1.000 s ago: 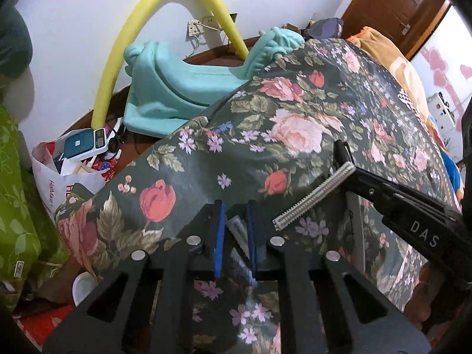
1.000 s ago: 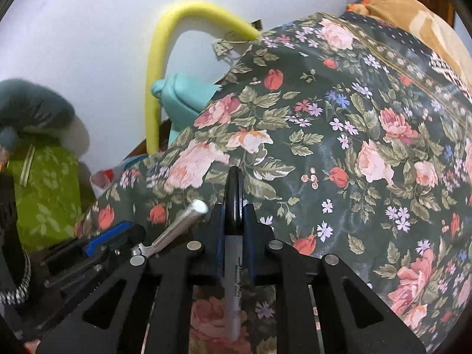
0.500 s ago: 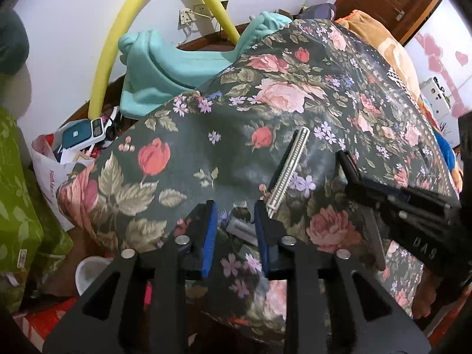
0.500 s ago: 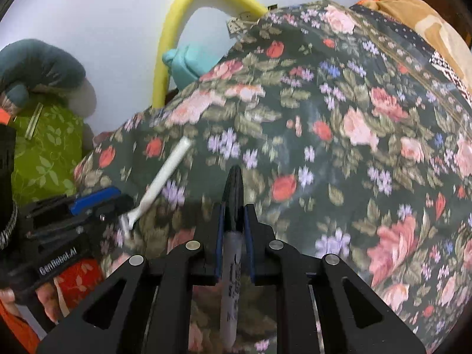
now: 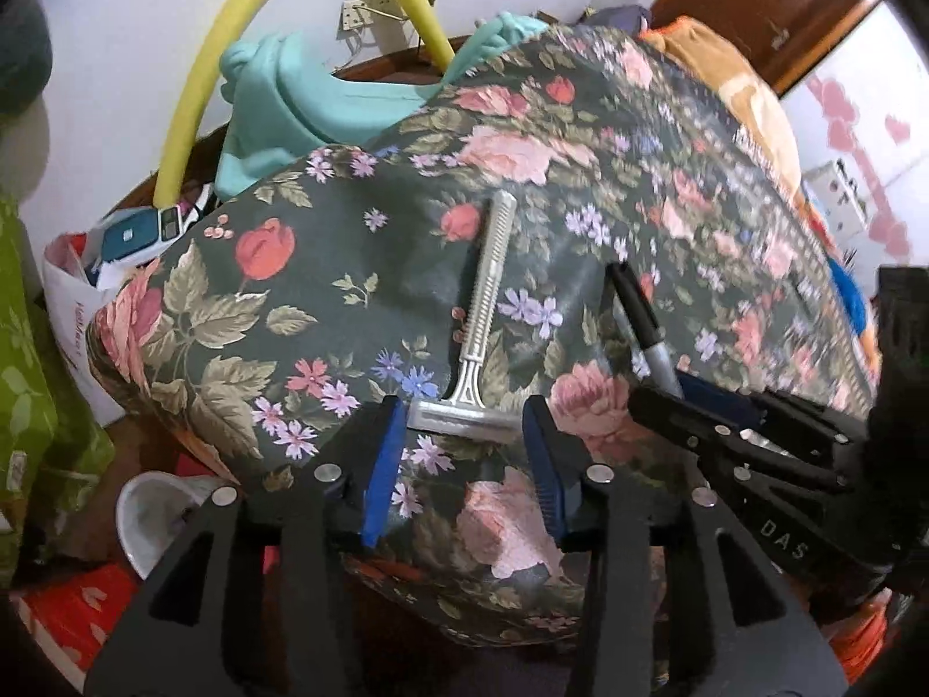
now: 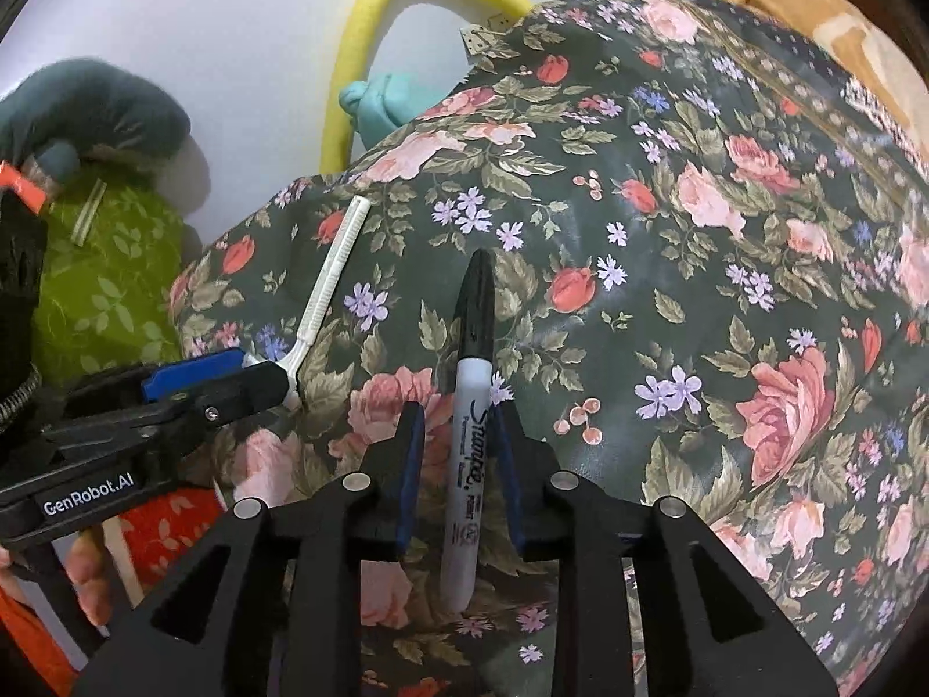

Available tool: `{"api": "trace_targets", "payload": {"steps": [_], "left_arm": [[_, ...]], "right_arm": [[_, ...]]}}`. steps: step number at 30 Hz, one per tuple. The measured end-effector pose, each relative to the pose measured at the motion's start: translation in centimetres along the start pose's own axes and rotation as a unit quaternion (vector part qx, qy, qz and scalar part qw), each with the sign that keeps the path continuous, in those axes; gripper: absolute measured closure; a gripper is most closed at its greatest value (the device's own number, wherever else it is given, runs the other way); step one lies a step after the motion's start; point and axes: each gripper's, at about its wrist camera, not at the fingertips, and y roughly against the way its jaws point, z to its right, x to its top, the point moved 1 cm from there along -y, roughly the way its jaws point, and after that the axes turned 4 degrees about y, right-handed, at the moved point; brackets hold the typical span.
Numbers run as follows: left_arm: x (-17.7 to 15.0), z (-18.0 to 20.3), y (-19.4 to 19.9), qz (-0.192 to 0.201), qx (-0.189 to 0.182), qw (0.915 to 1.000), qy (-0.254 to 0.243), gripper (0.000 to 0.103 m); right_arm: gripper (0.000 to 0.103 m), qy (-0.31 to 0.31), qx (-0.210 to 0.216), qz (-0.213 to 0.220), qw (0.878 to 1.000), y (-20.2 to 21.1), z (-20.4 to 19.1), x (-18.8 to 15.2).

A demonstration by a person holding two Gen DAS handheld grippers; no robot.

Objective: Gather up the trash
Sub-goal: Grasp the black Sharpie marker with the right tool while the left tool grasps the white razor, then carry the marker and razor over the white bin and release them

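left gripper (image 5: 461, 441): jaws opening, razor (image 5: 486, 313) head between pads, untouched, handle to 12 o'clock on bed (image 5: 290, 267) | right gripper (image 6: 457, 453): jaws opening, marker (image 6: 469, 406) between, axis 12–6 | each item lies nearest its own gripper

Both tools, left (image 5: 461, 435) and right (image 6: 456, 453), tilted downward, jaws opening.

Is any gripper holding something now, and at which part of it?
Nothing is held. Left gripper is opening around the silver razor's head; right gripper is opening around the black marker's grey barrel.
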Motion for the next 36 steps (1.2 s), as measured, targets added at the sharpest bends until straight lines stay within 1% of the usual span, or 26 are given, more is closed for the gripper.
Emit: {"api": "trace_targets", "payload": {"steps": [2,5,8,9,10,11,14,16,18,19,20,22,26,30,36], "left_arm": [[-0.2,0.2,-0.3,0.000,0.009,0.9999,-0.007,0.060],[-0.5,0.2,-0.4,0.008,0.010,0.9999,-0.011,0.060],[-0.9,0.5,-0.6,0.015,0.016,0.9994,-0.028,0.057],[-1.0,0.8,-0.7,0.016,0.020,0.9989,-0.039,0.056],[-1.1,1.0,-0.8,0.016,0.024,0.9984,-0.049,0.055],[-1.2,1.2,-0.9,0.015,0.031,0.9978,-0.058,0.053],[-1.2,1.9,-1.3,0.017,0.048,0.9959,-0.075,0.051],[-1.0,2.1,-1.6,0.020,0.057,0.9951,-0.078,0.051],[-0.8,2.0,-1.6,0.022,0.057,0.9956,-0.070,0.052],[-0.7,1.9,-1.6,0.024,0.057,0.9958,-0.067,0.059],[-0.7,1.8,-1.5,0.028,0.058,0.9958,-0.065,0.061],[-0.6,1.7,-1.3,0.030,0.054,0.9962,-0.061,0.061],[-0.9,1.8,-0.2,0.035,0.042,0.9968,-0.058,0.061],[-1.3,2.0,2.1,0.055,0.041,0.9958,-0.061,0.061],[-2.0,2.2,6.3,0.088,0.033,0.9937,-0.062,0.061]], "right_arm": [[0.081,0.013,-0.012,0.005,1.000,-0.1,-0.4,-0.2],[0.081,0.024,-0.019,0.010,0.999,-0.2,-0.7,-0.3],[0.081,0.024,-0.012,0.014,1.000,-0.3,-0.5,-0.3],[0.083,0.022,-0.008,0.017,1.000,-0.2,-0.4,-0.3],[0.091,0.021,-0.012,0.017,1.000,-0.2,-0.2,-0.3],[0.093,0.020,-0.015,0.017,1.000,-0.2,0.0,-0.2],[0.093,0.001,0.006,0.022,1.000,0.1,0.5,-0.4],[0.093,-0.004,0.007,0.023,1.000,0.2,0.6,-0.3],[0.093,-0.004,-0.003,0.025,1.000,0.2,0.5,-0.2],[0.093,-0.006,-0.005,0.025,1.000,0.2,0.5,-0.2],[0.093,-0.009,-0.004,0.025,1.000,0.3,0.5,-0.3],[0.093,-0.015,-0.006,0.027,0.999,0.6,0.6,-0.4],[0.093,-0.020,-0.007,0.042,0.999,2.0,0.4,-0.4],[0.093,-0.019,-0.005,0.056,0.998,3.6,-0.1,-0.3],[0.093,-0.008,-0.003,0.077,0.997,6.1,-2.1,-0.1]]}}
